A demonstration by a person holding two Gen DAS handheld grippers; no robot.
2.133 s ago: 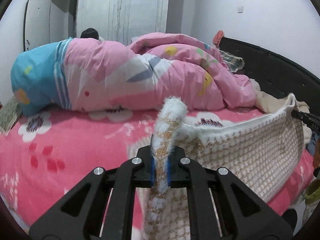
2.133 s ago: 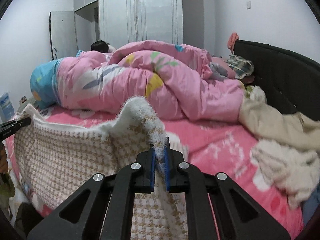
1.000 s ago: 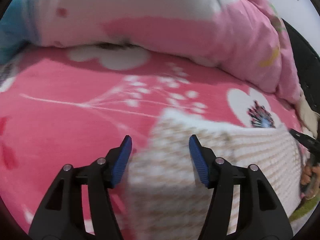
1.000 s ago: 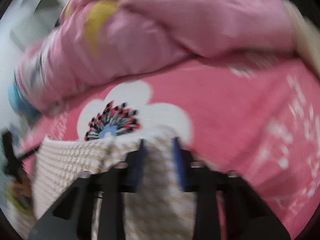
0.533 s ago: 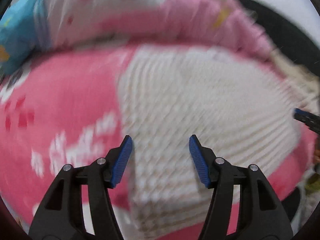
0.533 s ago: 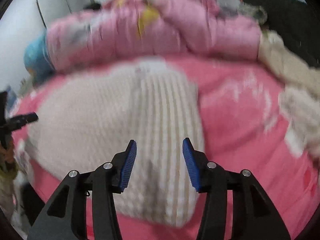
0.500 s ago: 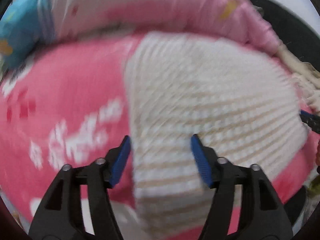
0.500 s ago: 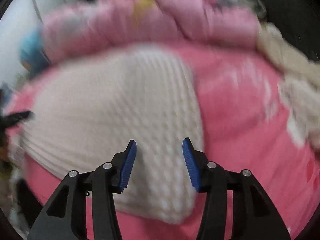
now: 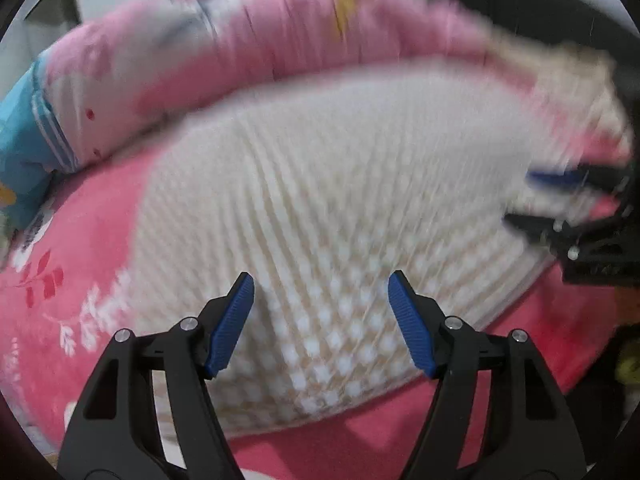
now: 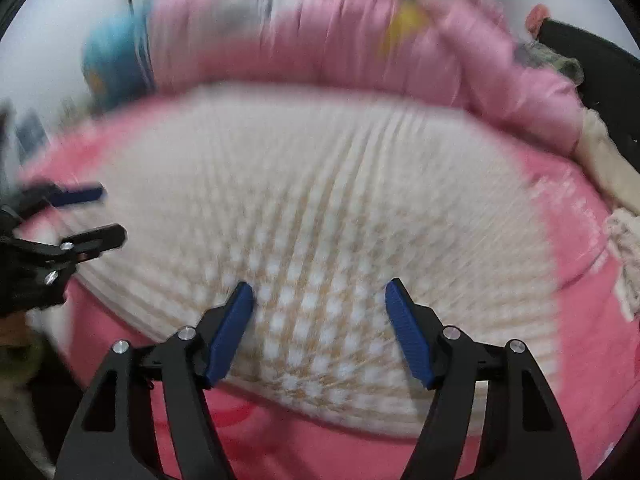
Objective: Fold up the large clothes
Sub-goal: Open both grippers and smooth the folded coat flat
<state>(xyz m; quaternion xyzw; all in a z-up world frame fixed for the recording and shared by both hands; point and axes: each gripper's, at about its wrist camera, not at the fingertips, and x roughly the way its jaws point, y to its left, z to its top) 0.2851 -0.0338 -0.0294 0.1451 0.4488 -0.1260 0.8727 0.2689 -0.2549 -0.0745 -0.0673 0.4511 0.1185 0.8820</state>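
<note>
Blanket (image 9: 320, 184) lying flat crosswise (blurred), both hand-held grippers (image 9: 320, 320) (image 10: 320, 320) opening, empty

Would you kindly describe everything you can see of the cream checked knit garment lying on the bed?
The knit garment is cream-white with a small tan check pattern and looks soft and fuzzy. It lies spread flat on the pink floral bedsheet, forming one broad rounded panel just in front of the heaped pink duvet. Motion blur hides sleeves, collar and seams. The left gripper and right gripper hang above its near edge, jaws opening, pads clear of the fabric, so only the sheet appears to touch it.
</note>
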